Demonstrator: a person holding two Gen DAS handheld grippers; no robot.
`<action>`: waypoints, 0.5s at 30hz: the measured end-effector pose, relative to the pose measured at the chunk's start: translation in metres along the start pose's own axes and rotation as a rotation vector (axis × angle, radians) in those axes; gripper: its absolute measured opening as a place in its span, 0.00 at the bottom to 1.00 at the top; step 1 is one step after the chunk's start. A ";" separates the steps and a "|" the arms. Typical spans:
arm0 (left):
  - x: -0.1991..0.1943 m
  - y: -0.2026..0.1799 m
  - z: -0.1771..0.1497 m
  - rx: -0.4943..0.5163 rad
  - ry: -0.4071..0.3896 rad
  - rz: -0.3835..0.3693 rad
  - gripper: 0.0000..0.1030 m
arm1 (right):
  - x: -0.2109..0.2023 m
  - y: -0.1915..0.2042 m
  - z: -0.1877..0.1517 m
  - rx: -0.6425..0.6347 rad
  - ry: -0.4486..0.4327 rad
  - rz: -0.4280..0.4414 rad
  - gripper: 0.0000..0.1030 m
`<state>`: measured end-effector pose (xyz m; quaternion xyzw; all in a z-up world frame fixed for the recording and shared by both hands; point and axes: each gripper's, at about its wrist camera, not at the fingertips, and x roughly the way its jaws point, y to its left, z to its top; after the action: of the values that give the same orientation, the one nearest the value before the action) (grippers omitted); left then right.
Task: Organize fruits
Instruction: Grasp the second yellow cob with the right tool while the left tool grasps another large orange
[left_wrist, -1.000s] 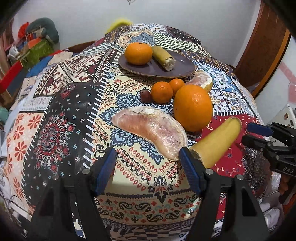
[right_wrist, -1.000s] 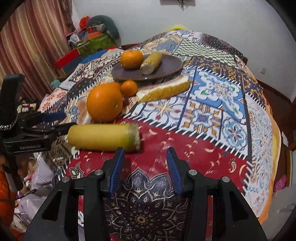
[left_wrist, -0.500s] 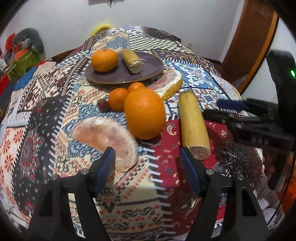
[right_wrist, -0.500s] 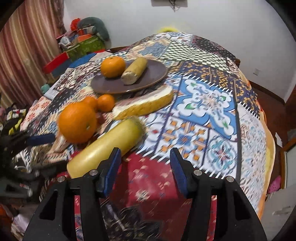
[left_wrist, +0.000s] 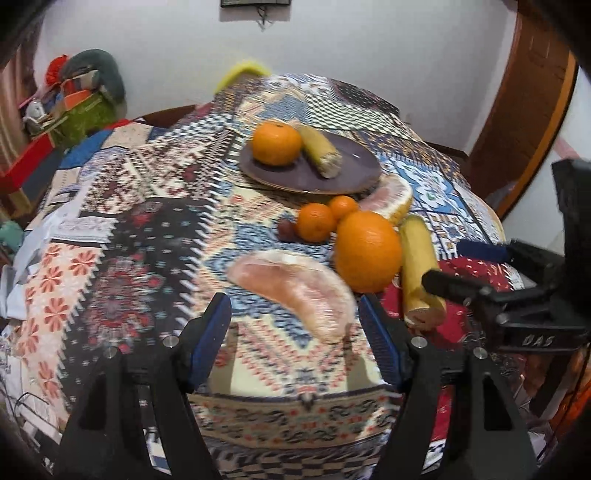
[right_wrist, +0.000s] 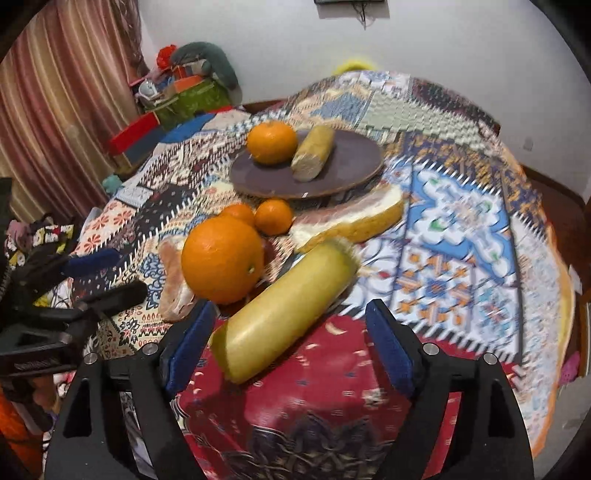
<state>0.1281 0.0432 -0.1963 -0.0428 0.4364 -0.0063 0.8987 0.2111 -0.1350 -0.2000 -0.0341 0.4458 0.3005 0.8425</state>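
Note:
A brown plate (left_wrist: 354, 173) (right_wrist: 354, 158) at the back holds an orange (left_wrist: 276, 143) (right_wrist: 271, 142) and a banana piece (left_wrist: 319, 150) (right_wrist: 312, 153). In front lie two small tangerines (left_wrist: 316, 221) (right_wrist: 273, 216), a large orange (left_wrist: 367, 251) (right_wrist: 221, 258), a peeled pomelo segment (left_wrist: 295, 291) (right_wrist: 173, 284), a pomelo wedge with rind (left_wrist: 391, 194) (right_wrist: 351, 221) and a long banana piece (left_wrist: 419, 273) (right_wrist: 288, 310). My left gripper (left_wrist: 295, 343) is open, just before the peeled segment. My right gripper (right_wrist: 288, 343) is open, its jaws on either side of the long banana's near end.
A small dark fruit (left_wrist: 286, 229) sits left of the tangerines. The patchwork cloth (left_wrist: 147, 240) covers the round table. Boxes and cushions (right_wrist: 184, 92) stand at the back left, a wooden door frame (left_wrist: 528, 110) at the right. The right gripper shows in the left view (left_wrist: 476, 269).
The left view has swung back left, from the large orange toward the peeled segment. The right gripper has moved closer to the long banana piece, whose near end now lies between its jaws.

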 end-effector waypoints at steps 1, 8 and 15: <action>-0.002 0.003 0.000 -0.004 -0.003 0.005 0.69 | 0.006 0.001 -0.001 0.016 0.017 0.014 0.79; -0.006 0.008 0.000 -0.014 -0.007 0.012 0.69 | 0.020 0.006 -0.006 0.004 0.033 0.003 0.79; 0.004 -0.011 0.011 0.018 -0.005 -0.019 0.69 | 0.003 -0.008 -0.014 -0.033 0.005 -0.033 0.75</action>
<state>0.1394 0.0326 -0.1920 -0.0387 0.4338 -0.0186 0.9000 0.2061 -0.1445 -0.2125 -0.0561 0.4425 0.2935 0.8455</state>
